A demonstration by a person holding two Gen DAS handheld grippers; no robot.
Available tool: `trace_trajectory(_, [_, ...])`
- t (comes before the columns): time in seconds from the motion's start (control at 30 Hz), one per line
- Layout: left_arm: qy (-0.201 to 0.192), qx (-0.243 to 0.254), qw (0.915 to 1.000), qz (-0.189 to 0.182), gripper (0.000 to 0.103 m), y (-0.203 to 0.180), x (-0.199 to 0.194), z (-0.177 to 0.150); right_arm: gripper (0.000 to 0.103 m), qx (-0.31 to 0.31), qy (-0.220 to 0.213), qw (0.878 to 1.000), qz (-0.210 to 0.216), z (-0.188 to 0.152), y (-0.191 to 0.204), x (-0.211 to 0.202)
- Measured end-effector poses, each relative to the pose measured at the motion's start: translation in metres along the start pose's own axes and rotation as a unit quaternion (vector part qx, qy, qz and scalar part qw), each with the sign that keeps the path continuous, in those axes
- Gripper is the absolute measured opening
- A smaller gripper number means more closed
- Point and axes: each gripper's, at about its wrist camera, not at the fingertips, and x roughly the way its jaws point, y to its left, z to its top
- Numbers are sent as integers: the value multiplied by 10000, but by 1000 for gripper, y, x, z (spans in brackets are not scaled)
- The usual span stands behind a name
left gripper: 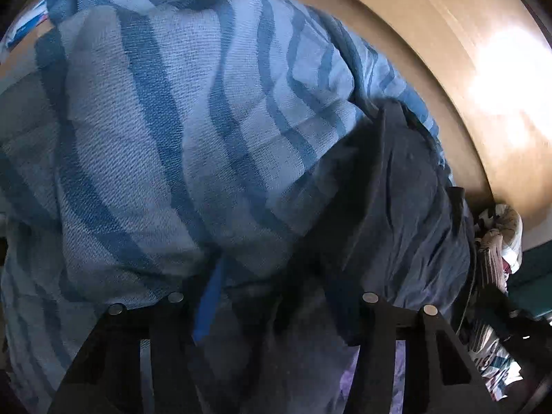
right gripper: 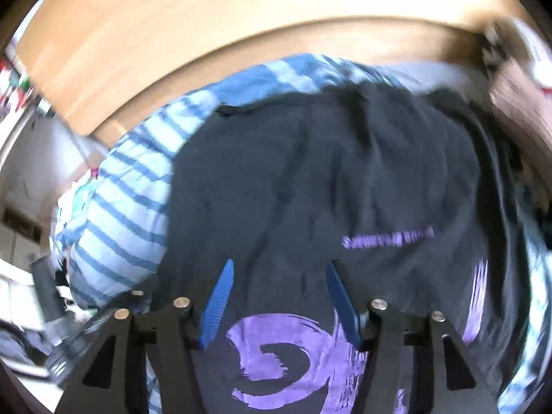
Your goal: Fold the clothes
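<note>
A dark navy T-shirt [right gripper: 310,172] with a purple swirl print [right gripper: 276,355] lies spread on a blue striped blanket [right gripper: 131,207]. My right gripper [right gripper: 280,263] hovers just above the shirt, open, with its blue pads [right gripper: 220,296] apart and nothing pinched between them. In the left wrist view the striped blanket [left gripper: 172,120] bulges up close to the camera and the dark shirt [left gripper: 407,207] is bunched at its right. My left gripper [left gripper: 276,269] stands open. Only one blue pad [left gripper: 207,300] shows, since cloth covers the other finger.
A wooden board [left gripper: 431,34] curves behind the blanket and shows again as a wooden board [right gripper: 172,34] in the right wrist view. Crumpled clothes [left gripper: 496,241] lie at the right edge. Blurred white furniture and clutter [right gripper: 34,276] sit at the left.
</note>
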Motion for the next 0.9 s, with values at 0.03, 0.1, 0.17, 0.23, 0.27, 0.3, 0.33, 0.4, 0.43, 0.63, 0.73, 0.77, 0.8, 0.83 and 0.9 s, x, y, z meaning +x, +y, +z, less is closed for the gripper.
trace_trajectory(0.03, [39,112,9999,-83,47,-6,-1,-1,69,-134,-53,9999,-80,2,5,-1])
trace_trajectory(0.1, [159,230,9990,-351,22,-15,-1,-3,70,-257,-52,9995,-187,8,9,2])
trace_trajectory(0.17, [446,294,9973,-496,4,-23,5,-6,70,-289,16,9992,-267,15,10,8])
trace_trajectory(0.23, [731,348,9946,-648,3,-31,10,-10,69,-307,110,9987,-381,21,9,14])
trace_trajectory(0.27, [854,234,9927,-819,3,-31,13,-10,69,-364,148,9981,-475,24,11,17])
trace_trajectory(0.3, [972,120,9903,-989,3,-31,15,-10,69,-433,189,9973,-565,28,13,20])
trace_trajectory(0.33, [1033,8,9881,-1142,3,-28,15,-10,69,-537,244,9962,-642,32,16,24])
trace_trajectory(0.4, [1154,-203,9817,-1499,3,-25,16,-11,69,-744,354,9934,-796,41,23,33])
trace_trajectory(0.43, [1211,-321,9774,-1704,3,-23,17,-11,69,-836,398,9921,-846,46,26,36])
trace_trajectory(0.63, [1510,37,9610,-2318,3,-58,29,-23,71,-1246,397,9891,-681,78,57,53])
trace_trajectory(0.73, [1685,296,9559,-2388,3,-75,36,-34,76,-1578,435,9841,-697,86,77,68])
trace_trajectory(0.77, [1707,293,9561,-2363,3,-75,39,-33,79,-1686,473,9814,-782,87,83,75])
trace_trajectory(0.8, [1730,290,9564,-2337,3,-74,41,-32,80,-1771,536,9788,-875,87,87,83])
trace_trajectory(0.83, [1752,284,9566,-2312,3,-74,44,-31,80,-1787,675,9766,-989,87,87,93])
trace_trajectory(0.9, [1789,176,9568,-2286,3,-68,49,-30,79,-1772,940,9726,-1178,87,84,113])
